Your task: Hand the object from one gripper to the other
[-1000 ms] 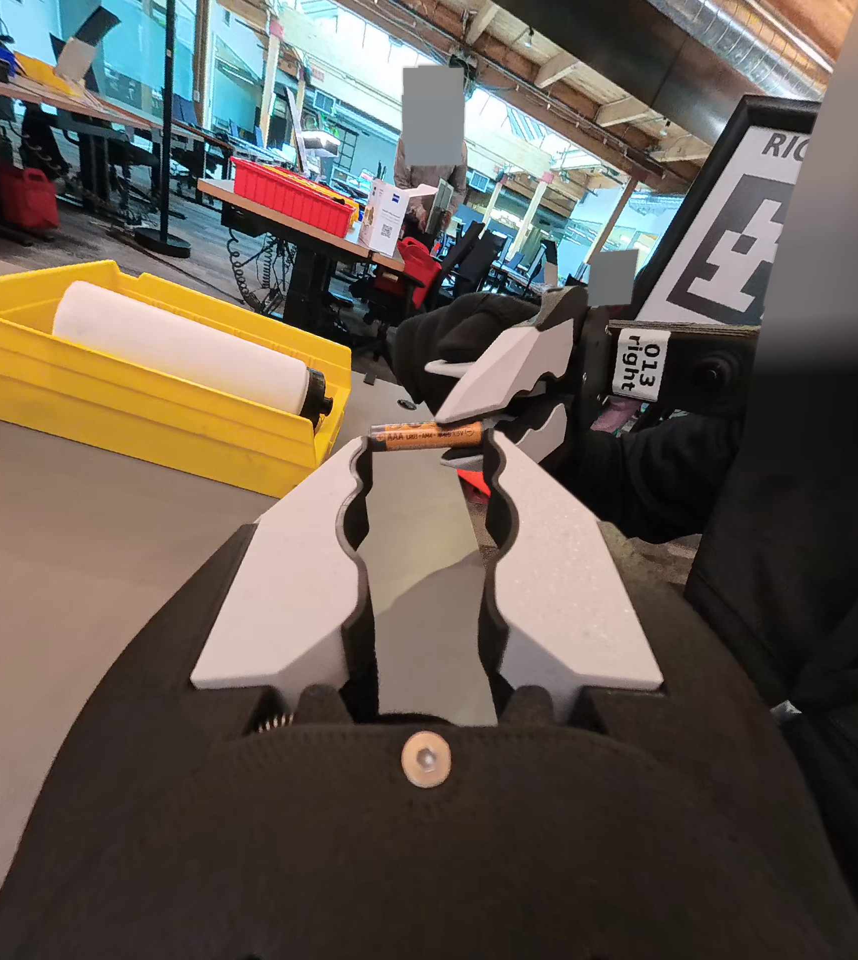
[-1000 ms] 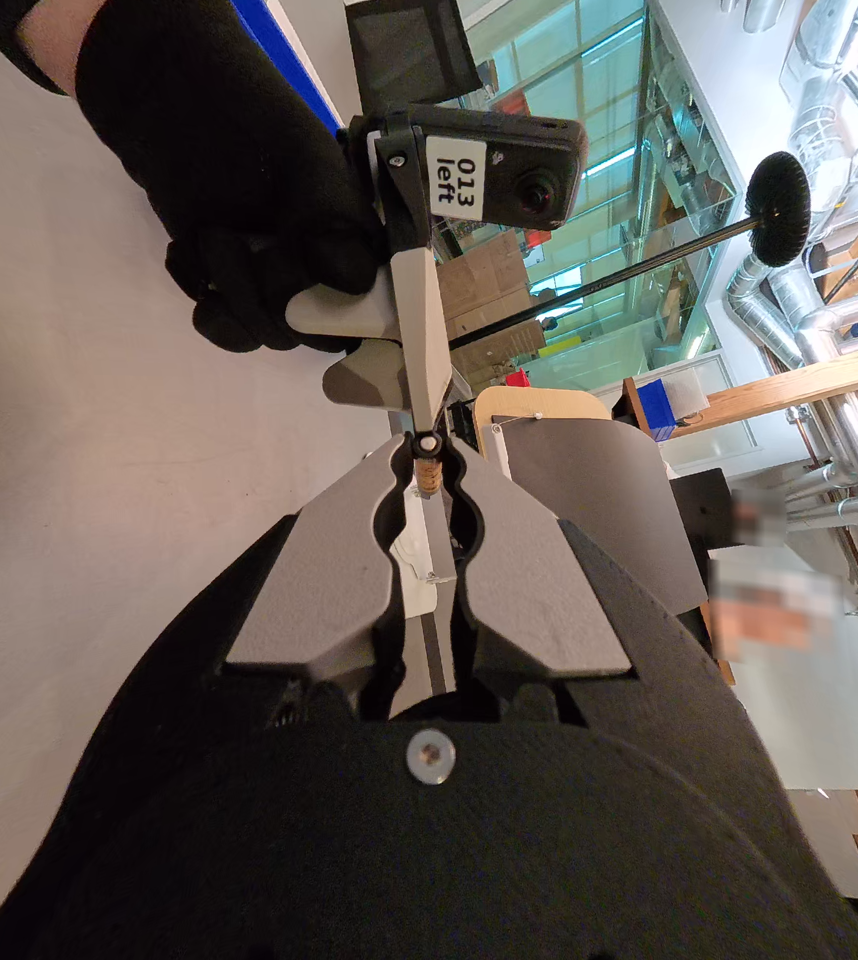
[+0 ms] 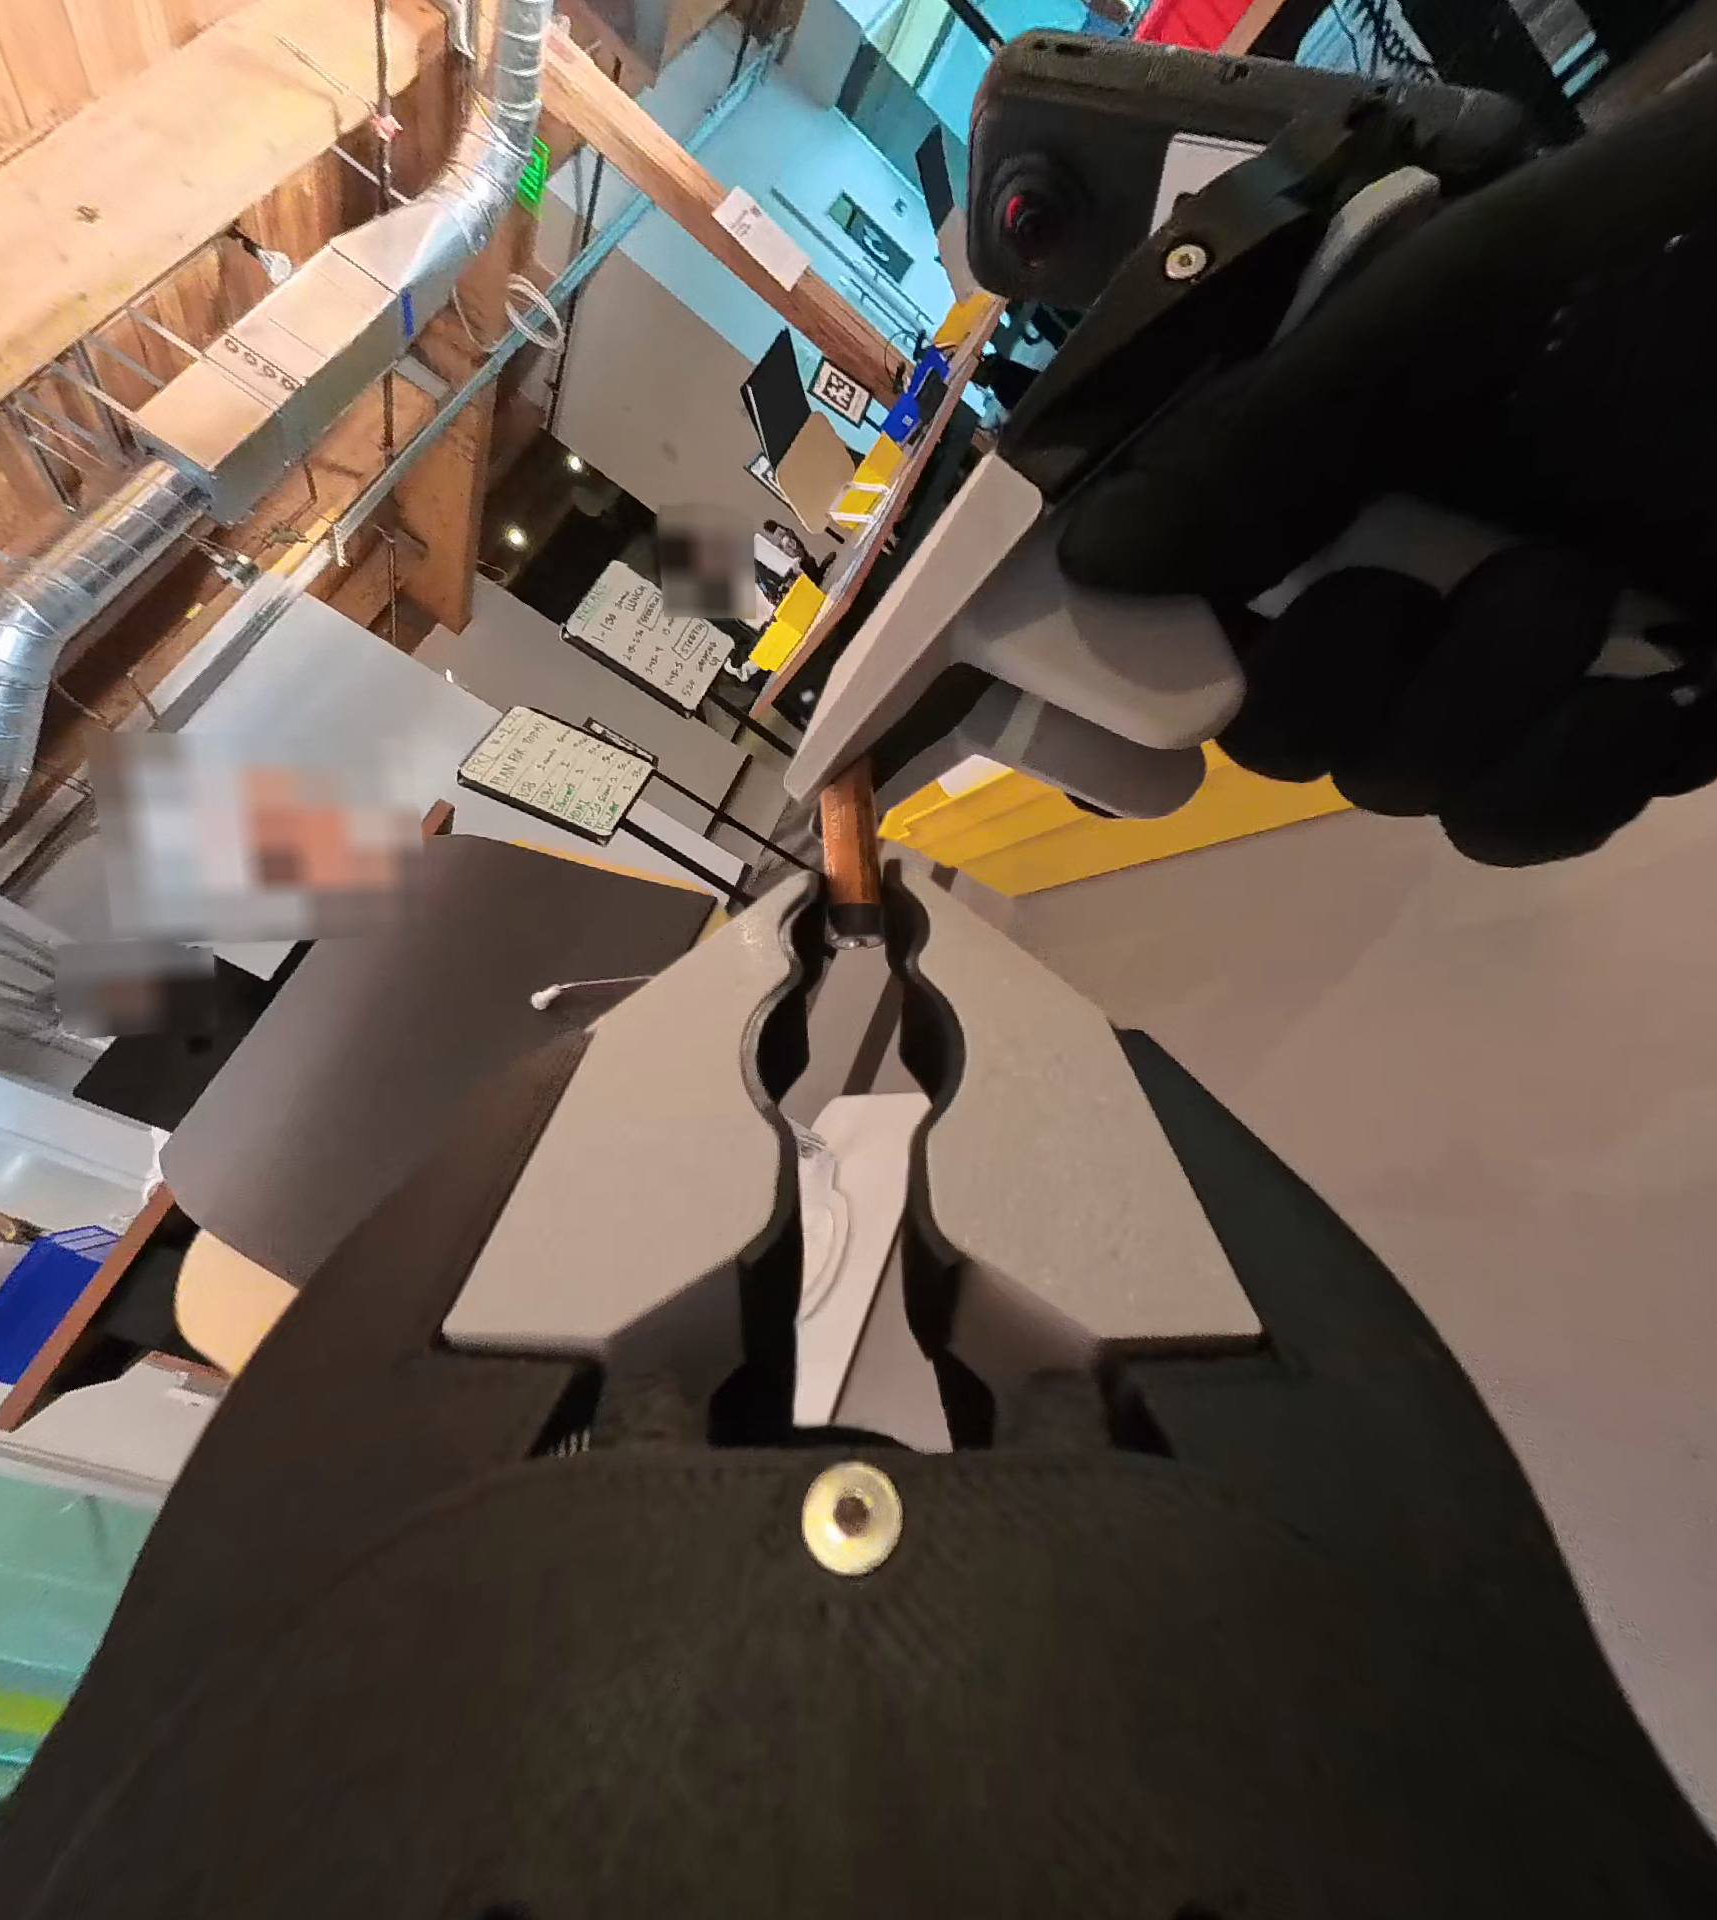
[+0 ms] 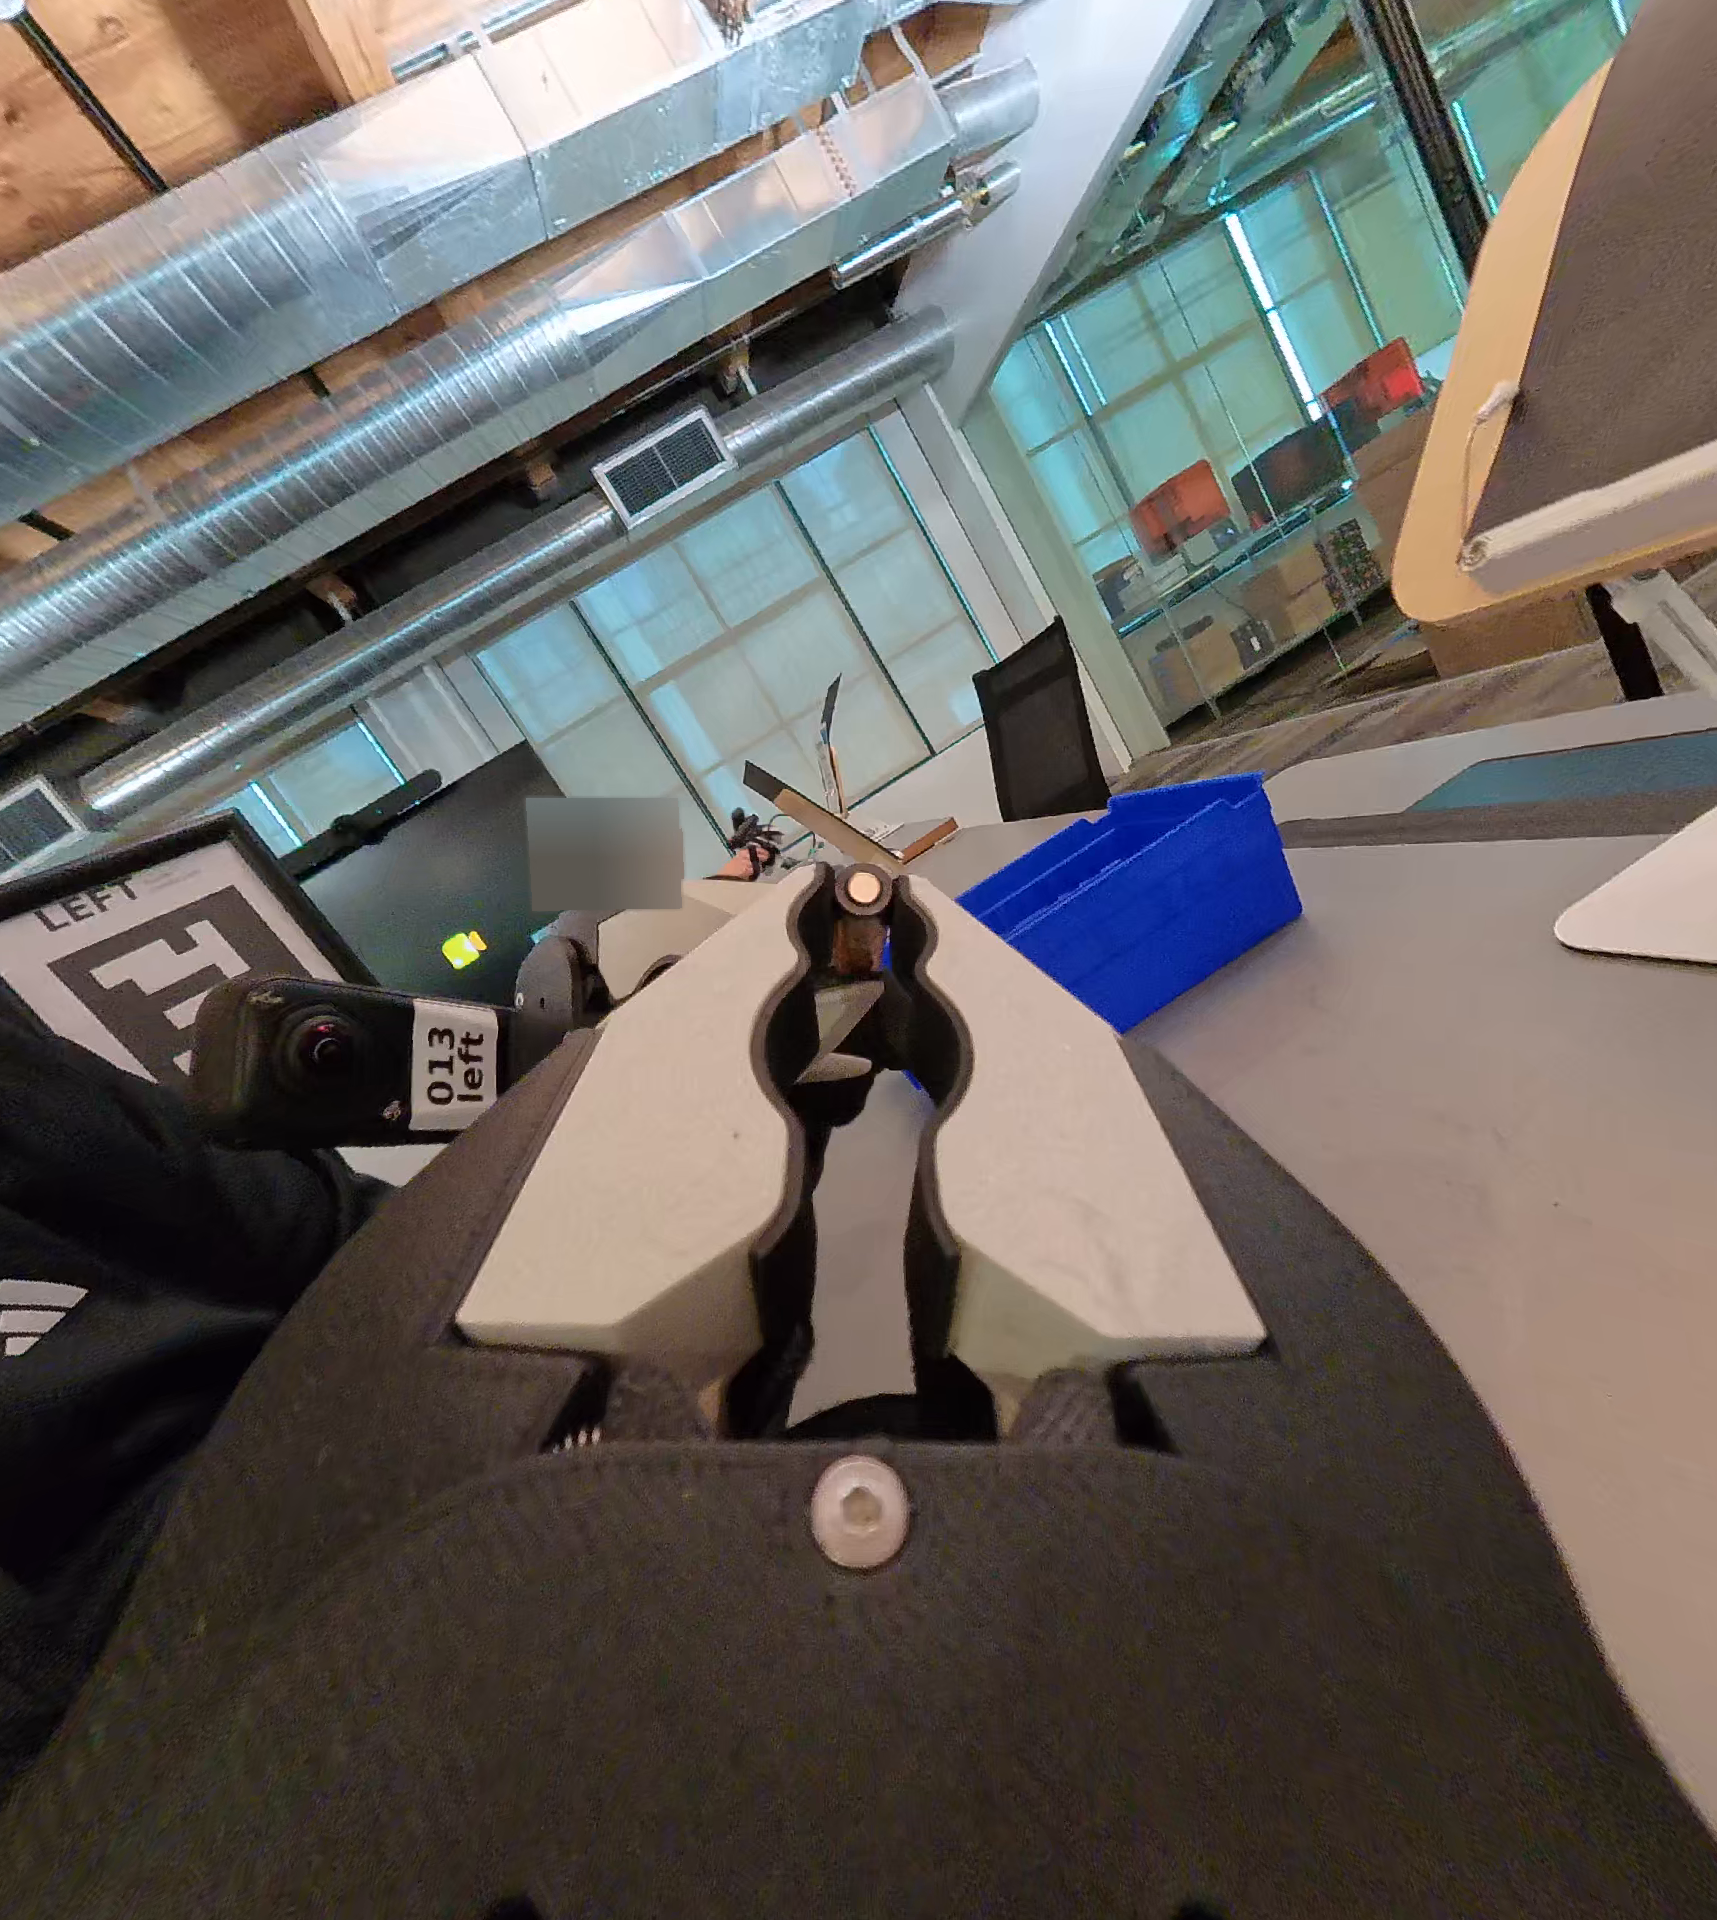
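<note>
A copper-coloured AAA battery [image 3: 849,842] is held in the air between both grippers. In the left wrist view my left gripper [image 3: 849,909] is shut on its dark lower end. The right gripper [image 3: 838,774], held by a black-gloved hand [image 3: 1508,582], covers the battery's upper end from the upper right. In the right wrist view my right gripper [image 4: 859,909] is shut on the battery [image 4: 856,940], whose silver terminal faces the camera. The left gripper [image 4: 838,1039] shows through the gap below it, its grip partly hidden.
A grey table [image 3: 1405,1195] lies below, with a yellow bin [image 3: 1030,842] behind the grippers. In the right wrist view a blue bin [image 4: 1145,904] and a white monitor stand [image 4: 1695,914] are on the table [image 4: 1456,1195] to the right. The tips of both grippers are at nearly the same place.
My left gripper, open around the battery before, has closed on it. Both grippers have turned, so the battery now runs lengthwise between the two sets of tips.
</note>
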A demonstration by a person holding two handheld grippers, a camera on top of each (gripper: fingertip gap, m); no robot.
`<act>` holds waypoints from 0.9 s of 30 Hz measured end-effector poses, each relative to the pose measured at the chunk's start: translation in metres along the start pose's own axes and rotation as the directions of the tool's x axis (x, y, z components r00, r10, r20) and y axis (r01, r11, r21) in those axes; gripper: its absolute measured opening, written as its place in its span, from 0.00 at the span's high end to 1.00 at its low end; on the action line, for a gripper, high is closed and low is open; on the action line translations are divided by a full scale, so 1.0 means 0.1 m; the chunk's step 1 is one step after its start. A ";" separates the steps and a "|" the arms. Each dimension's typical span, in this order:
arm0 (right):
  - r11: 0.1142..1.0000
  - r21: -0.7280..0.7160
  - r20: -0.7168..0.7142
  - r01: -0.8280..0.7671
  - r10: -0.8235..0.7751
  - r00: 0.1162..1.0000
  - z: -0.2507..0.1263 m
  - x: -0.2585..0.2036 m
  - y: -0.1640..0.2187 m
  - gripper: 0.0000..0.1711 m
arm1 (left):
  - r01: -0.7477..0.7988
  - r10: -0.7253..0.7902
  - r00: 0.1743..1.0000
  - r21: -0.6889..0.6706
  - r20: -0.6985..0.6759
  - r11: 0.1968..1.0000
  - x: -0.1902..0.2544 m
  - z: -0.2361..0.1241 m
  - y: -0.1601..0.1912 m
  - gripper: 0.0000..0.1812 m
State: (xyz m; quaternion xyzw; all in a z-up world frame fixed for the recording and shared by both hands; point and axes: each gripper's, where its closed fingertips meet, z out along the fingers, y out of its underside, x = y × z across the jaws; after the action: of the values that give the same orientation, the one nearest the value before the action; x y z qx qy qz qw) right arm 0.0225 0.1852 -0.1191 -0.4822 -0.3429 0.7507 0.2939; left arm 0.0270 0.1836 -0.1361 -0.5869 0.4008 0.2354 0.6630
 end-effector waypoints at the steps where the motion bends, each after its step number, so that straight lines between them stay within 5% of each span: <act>1: 1.000 0.000 -0.007 -0.005 0.005 1.000 0.00 0.02 0.01 0.95 | 0.008 -0.008 1.000 -0.008 -0.009 1.000 0.01 0.01 0.02 0.96; 4: 1.000 0.011 -0.020 0.003 -0.003 1.000 0.00 0.05 0.02 0.96 | 0.046 -0.047 0.998 -0.023 -0.035 0.999 0.02 0.01 0.05 0.96; 9: 0.983 -0.006 -0.118 0.181 -0.181 0.976 -0.05 0.14 -0.07 0.68 | 0.397 -0.398 0.907 -0.033 -0.140 0.917 -0.04 0.01 0.10 0.96; 11: 0.917 -0.091 -0.158 0.389 -0.399 0.903 -0.07 0.12 -0.05 0.67 | 0.643 -0.631 0.737 -0.036 -0.240 0.765 -0.07 0.00 0.10 0.96; 13: 0.759 -0.215 -0.162 0.615 -0.649 0.743 -0.06 0.09 0.01 0.66 | 0.858 -0.810 0.476 -0.019 -0.343 0.513 -0.17 -0.04 0.05 0.96; 16: 0.445 -0.345 -0.109 0.826 -0.894 0.435 -0.02 0.00 0.07 0.64 | 0.982 -0.858 0.093 -0.094 -0.506 0.163 -0.19 -0.07 0.03 0.96; 18: 0.276 -0.412 -0.076 0.868 -0.960 0.269 0.02 0.00 0.08 0.62 | 0.983 -0.812 -0.062 -0.178 -0.580 0.051 -0.09 -0.09 -0.01 0.96; 23: 0.081 -0.472 0.009 0.878 -0.995 0.097 0.06 0.03 0.12 0.65 | 0.975 -0.740 -0.213 -0.189 -0.638 -0.118 -0.07 -0.12 0.00 0.96; 27: 0.080 -0.469 0.020 0.880 -0.995 0.101 0.06 0.02 0.16 0.67 | 0.964 -0.711 -0.266 -0.200 -0.651 -0.178 -0.03 -0.11 0.03 0.96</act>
State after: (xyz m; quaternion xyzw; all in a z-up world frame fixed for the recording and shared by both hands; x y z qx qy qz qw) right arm 0.0141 0.1757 -0.1311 -0.2934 -0.6549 0.2094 0.6642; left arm 0.0198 0.1738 -0.1354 -0.5584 0.0420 -0.6155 0.5546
